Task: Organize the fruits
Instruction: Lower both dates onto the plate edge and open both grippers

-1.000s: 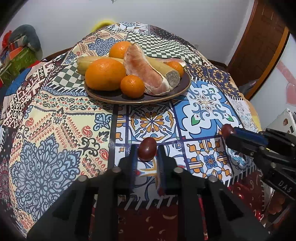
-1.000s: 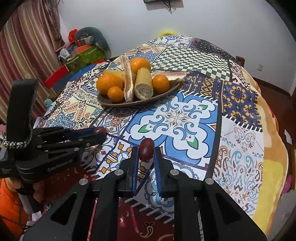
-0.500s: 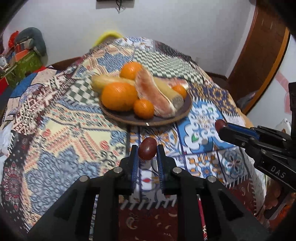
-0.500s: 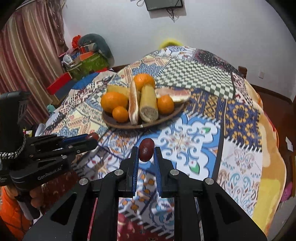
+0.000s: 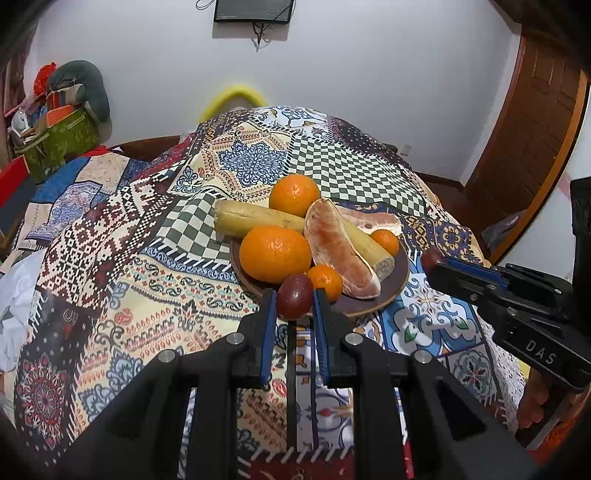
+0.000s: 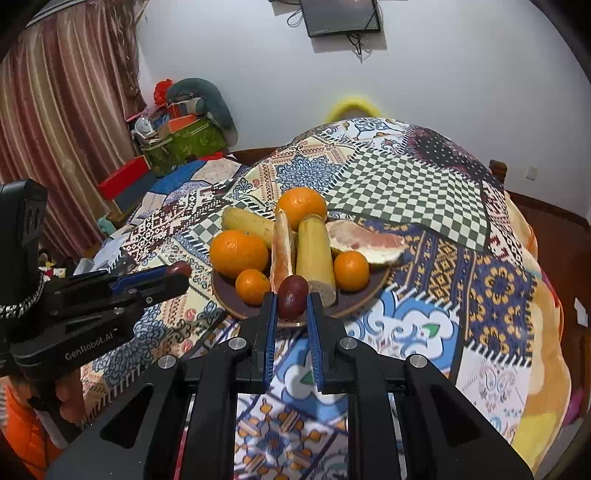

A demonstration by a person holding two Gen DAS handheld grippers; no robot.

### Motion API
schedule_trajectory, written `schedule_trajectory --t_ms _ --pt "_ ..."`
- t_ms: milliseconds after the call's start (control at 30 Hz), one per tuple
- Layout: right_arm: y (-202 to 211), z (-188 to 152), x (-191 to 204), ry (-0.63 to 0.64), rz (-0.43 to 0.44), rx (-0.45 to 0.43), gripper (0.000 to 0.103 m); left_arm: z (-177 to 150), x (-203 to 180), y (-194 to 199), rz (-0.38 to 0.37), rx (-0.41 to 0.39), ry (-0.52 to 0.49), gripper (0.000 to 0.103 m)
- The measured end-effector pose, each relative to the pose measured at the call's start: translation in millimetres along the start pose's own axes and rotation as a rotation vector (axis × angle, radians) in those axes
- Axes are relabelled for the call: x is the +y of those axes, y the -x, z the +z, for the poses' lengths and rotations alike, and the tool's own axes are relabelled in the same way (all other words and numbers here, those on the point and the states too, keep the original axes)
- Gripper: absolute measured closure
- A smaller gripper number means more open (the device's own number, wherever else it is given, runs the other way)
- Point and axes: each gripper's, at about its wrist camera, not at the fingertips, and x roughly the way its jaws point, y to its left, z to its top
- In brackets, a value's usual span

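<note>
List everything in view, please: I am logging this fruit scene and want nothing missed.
oranges: four, orange, two large and two small, on the plate
sugarcane pieces: two, pale yellow, lying across the plate
pomelo segments: two, pink, peeled, on the plate
plate: one, dark brown, on the cloth
cloth: one, patchwork, many colours, covering the table
screen: one, black, on the white wall
curtain: one, striped pink, at left in the right wrist view
door: one, brown wood, at right in the left wrist view
dark red fruits: two, one in each gripper
left hand-held gripper: black, shut on a fruit
right hand-held gripper: black, shut on a fruit
</note>
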Motion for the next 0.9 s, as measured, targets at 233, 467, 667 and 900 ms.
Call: schedule_trajectory --t_ms 233,467,667,900 --pt "-20 2 -1 0.012 -0.002 0.03 0.088 3 -4 -18 -0.012 0.015 -0.014 0.084" --pt "-32 -4 -4 0.014 -0.002 0.07 0.088 1 -2 -31 -0.018 0.044 -0.01 0.084" --pt "-35 -5 -5 0.01 -0.009 0.089 0.088 -2 -3 -36 -0.022 0.066 -0.019 0.084" --pt "-30 -3 -11 -0.006 -0.022 0.081 0.075 -2 -4 -36 -0.011 0.075 -0.021 0.076"
